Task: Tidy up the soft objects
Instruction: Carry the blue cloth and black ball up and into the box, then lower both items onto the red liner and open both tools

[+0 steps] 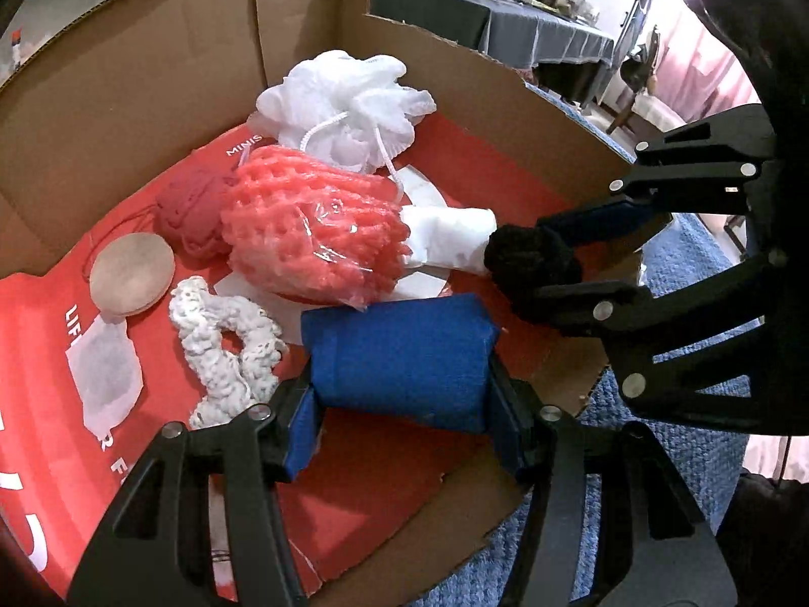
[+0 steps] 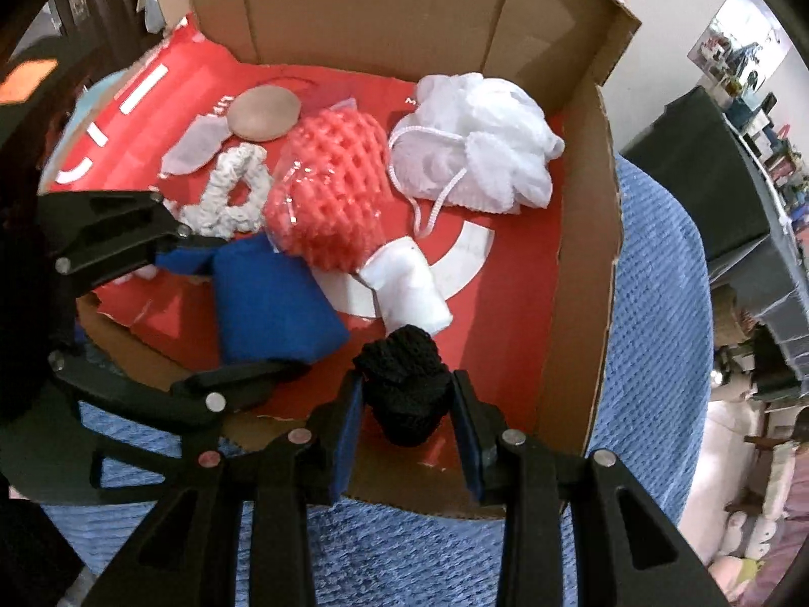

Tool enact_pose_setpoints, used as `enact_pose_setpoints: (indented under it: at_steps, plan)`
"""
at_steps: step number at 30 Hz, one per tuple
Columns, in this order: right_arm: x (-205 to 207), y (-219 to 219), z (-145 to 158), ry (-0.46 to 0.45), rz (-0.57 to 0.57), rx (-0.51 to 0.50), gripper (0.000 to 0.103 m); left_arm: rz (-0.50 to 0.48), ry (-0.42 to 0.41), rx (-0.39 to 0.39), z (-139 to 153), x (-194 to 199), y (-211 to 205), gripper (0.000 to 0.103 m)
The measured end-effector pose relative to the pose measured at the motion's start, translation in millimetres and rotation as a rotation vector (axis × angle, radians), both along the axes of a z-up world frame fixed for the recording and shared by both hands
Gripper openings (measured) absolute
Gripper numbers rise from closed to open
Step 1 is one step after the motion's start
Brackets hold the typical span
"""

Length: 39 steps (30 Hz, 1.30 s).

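Over the cardboard box (image 1: 151,81), your left gripper (image 1: 404,422) holds the blue roll (image 1: 399,359) crosswise between its jaws, above the red liner. Your right gripper (image 2: 407,427) clamps the black knit piece (image 2: 404,389) nearer the box's right wall, beside the white roll (image 2: 412,288).

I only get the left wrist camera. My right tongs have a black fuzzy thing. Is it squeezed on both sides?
Observer: Yes. The right wrist view shows the black knitted bundle between both blue pads of the right tongs, touching each one.
Operator: Is it over the box?
Observer: It looks so. It is just inside the near edge of the cardboard box, with the red liner showing around it.
Operator: What's past the box on that side?
Observer: The blue blanket, then a dark storage bin that your view doesn't show.
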State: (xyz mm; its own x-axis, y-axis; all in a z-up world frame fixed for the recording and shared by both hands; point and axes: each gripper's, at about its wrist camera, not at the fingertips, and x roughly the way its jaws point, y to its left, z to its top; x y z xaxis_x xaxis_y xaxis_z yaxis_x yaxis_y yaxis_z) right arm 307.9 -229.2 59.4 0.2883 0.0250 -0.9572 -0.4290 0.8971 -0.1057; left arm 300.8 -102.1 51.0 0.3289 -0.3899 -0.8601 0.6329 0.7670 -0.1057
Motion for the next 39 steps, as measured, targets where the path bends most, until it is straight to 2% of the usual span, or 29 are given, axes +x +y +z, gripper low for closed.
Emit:
enact_pose_setpoints:
  at_steps: [10, 14, 16, 20, 25, 29, 34, 39]
  plan:
    - [-2.9, 2.5, -0.3, -0.007, 0.025, -0.016, 0.041, 0.000, -0.003, 0.009, -1.4, 1.8, -1.0, 0.057]
    - [-3.5, 2.8, 0.4, -0.009, 0.025, -0.010, 0.041, 0.016, -0.008, 0.016, -0.6, 2.6, -0.8, 0.063]
    - [-3.2, 1.4, 1.1, -0.008, 0.024, -0.002, 0.041, 0.026, -0.019, 0.023, -0.5, 1.2, -0.9, 0.064]
    - [-3.0, -1.5, 4.0, -0.010, 0.020, 0.014, 0.049, 0.025, -0.032, 0.029, -0.2, -2.1, -4.1, 0.064]
    - [-6.4, -5.1, 13.6, -0.024, 0.012, 0.047, 0.050, 0.025, -0.051, 0.037, 1.7, -5.0, -5.5, 0.065]
    - [-10.0, -9.2, 21.2, -0.039, 0.003, 0.067, 0.055, 0.029, -0.063, 0.030, 4.2, -9.2, -5.2, 0.076]
    - [-17.8, -15.3, 29.4, -0.056, -0.009, 0.099, 0.055, 0.035, -0.081, 0.046, 6.9, -16.9, -6.6, 0.076]
    - [-26.1, -22.7, 39.0, -0.080, -0.025, 0.129, 0.056, 0.062, -0.097, 0.013, 17.0, -27.0, -1.1, 0.076]
